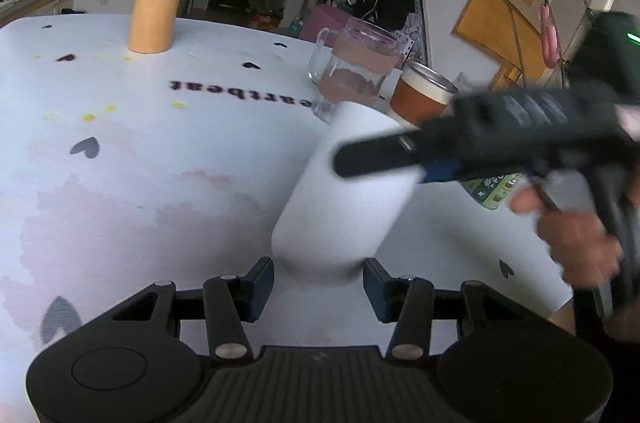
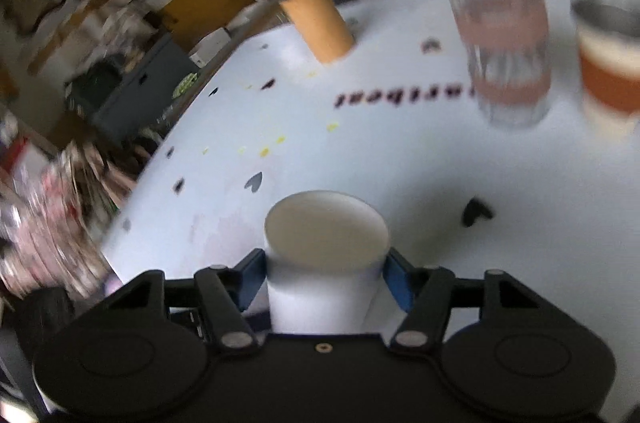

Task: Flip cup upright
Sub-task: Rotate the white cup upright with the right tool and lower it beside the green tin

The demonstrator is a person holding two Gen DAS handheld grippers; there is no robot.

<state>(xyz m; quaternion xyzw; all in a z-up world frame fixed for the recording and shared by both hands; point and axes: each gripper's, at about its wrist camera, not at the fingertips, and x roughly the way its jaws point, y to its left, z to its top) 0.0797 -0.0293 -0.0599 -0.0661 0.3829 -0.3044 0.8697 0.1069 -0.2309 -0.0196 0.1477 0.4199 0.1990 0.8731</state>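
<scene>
A white cup (image 1: 340, 195) is held tilted over the white table (image 1: 160, 151), its lower end near the surface just ahead of my left gripper (image 1: 319, 287). My left gripper is open and empty, its blue pads either side of that end. My right gripper (image 1: 384, 159) comes in from the right and clamps the cup's upper part. In the right wrist view the cup (image 2: 324, 247) sits between the blue pads of my right gripper (image 2: 325, 277), its flat closed end facing the camera.
On the table (image 2: 360, 159) stand an orange cylinder cup (image 1: 154, 13), a glass mug (image 1: 354, 71) with pinkish liquid and a brown-banded metal-rimmed cup (image 1: 420, 99). They also show in the right wrist view: cylinder (image 2: 318, 21), mug (image 2: 504, 43), banded cup (image 2: 610, 59). The table edge runs along the left.
</scene>
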